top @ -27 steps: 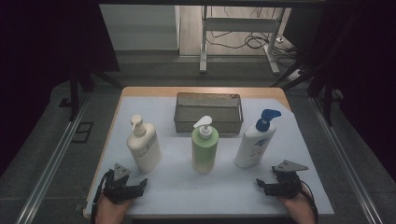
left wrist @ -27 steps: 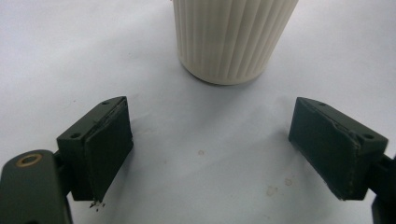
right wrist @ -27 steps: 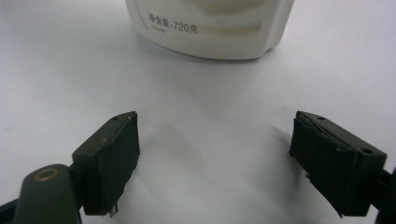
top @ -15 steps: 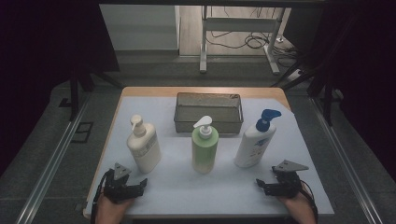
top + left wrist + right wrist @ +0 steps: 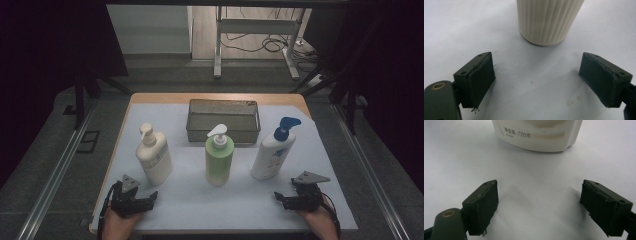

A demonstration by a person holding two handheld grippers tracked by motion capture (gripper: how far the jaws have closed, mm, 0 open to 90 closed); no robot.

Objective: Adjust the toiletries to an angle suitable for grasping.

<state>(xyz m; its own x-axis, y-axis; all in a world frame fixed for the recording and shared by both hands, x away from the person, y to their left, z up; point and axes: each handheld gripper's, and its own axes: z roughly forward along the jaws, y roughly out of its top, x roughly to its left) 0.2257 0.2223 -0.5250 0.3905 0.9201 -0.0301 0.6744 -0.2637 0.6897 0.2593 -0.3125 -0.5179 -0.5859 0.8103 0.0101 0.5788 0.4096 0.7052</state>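
my left gripper [image 5: 150, 196] rests wide and empty at the bench's near left corner, with the cream bottle [image 5: 154, 159] just ahead. i'd go in low and level, jaws square on its ribbed body. my right gripper [image 5: 278, 198], also wide and empty, sits at the near right corner, near the white bottle [image 5: 270, 153].

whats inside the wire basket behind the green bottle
Nothing shows inside the wire basket: its mesh floor looks bare. The green pump bottle and the near wall hide a strip of the floor.
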